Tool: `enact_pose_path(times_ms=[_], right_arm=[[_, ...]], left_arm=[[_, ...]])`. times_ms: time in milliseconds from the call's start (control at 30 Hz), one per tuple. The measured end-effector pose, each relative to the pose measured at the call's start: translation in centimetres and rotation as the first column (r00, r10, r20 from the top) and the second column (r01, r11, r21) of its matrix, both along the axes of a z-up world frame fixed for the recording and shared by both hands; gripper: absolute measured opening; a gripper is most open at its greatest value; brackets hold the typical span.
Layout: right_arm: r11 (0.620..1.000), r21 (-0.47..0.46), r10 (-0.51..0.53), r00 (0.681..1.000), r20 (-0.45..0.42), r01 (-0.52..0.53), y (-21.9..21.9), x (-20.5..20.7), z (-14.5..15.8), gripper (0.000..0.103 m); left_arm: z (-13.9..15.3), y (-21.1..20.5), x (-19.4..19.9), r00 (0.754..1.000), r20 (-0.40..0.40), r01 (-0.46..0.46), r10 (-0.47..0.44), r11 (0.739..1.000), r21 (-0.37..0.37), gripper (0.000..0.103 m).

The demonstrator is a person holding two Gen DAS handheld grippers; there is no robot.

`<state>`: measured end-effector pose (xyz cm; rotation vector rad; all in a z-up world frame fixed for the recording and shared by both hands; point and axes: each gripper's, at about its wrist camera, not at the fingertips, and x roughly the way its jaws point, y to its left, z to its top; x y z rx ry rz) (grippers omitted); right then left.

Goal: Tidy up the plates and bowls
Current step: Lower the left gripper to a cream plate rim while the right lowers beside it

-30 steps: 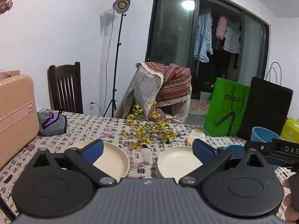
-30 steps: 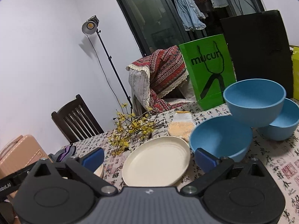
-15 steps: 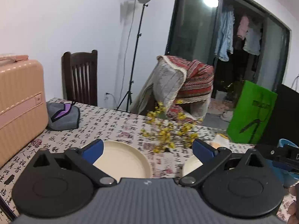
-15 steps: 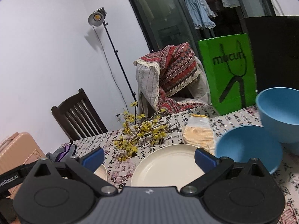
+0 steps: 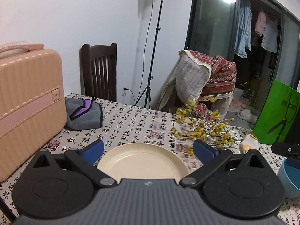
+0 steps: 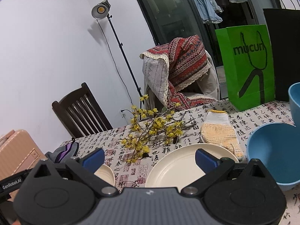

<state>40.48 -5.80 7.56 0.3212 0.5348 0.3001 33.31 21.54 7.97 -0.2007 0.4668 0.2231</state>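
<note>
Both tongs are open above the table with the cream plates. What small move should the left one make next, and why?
Probably ease the left tongs forward and down to the near rim of the cream plate. The plate lies flat and centred between the open blue fingers, nothing rests on it, and the right tongs face the other plate, so each can take one.

we saw a table [image 5: 131, 118] under a cloth printed with black characters. on it lay two cream plates [image 5: 142, 161] [image 6: 180, 166], a pink suitcase [image 5: 28, 101] at the left edge, a grey pouch [image 5: 84, 114] just beside it, a yellow-flowered branch [image 6: 153, 129], a knit glove [image 6: 219, 133], blue bowls [image 6: 271, 150], a green bag [image 6: 245, 65] and a black bag [image 6: 285, 52].
</note>
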Motion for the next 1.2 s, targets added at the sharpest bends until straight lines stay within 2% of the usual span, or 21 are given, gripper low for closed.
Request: enact_pose_path(times_ms=[133,333,567,633,767,967,1100,1200], right_arm=[[0.999,0.016,0.046,0.999,-0.013,-0.045,0.9,1.1,-0.5,0.103],[0.998,-0.012,0.058,0.998,-0.015,-0.058,2.9,1.4,-1.1,0.103],[0.995,-0.056,0.079,0.996,-0.029,-0.081,5.5,2.0,-1.8,0.103],[0.995,-0.037,0.093,0.995,-0.046,-0.095,6.0,2.4,-2.1,0.103],[0.985,0.081,0.160,0.983,-0.084,-0.154,6.5,3.5,-2.7,0.103],[0.986,-0.006,0.163,0.982,-0.096,-0.164,9.5,4.4,-3.4,0.103],[0.986,0.028,0.166,0.979,-0.118,-0.164,10.6,5.0,-4.3,0.103],[0.990,-0.008,0.140,0.982,-0.127,-0.142,11.8,5.4,-5.2,0.102]], left_arm=[[-0.8,1.5,0.2,1.000,0.002,-0.020,0.020,1.000,-0.002,0.103],[-2.5,3.8,0.6,0.997,0.030,-0.074,0.074,0.997,-0.005,0.103],[-4.5,5.5,1.4,0.997,0.004,-0.080,0.081,0.997,-0.017,0.103],[-5.1,5.9,1.5,0.996,0.004,-0.094,0.094,0.995,-0.024,0.103],[-6.5,6.4,2.2,0.991,-0.031,-0.129,0.129,0.991,-0.028,0.103],[-7.6,7.5,3.1,0.987,-0.067,-0.148,0.144,0.987,-0.055,0.103],[-8.4,8.3,3.3,0.984,-0.090,-0.158,0.151,0.985,-0.076,0.103],[-8.7,8.7,3.4,0.983,-0.101,-0.161,0.151,0.982,-0.097,0.103]])
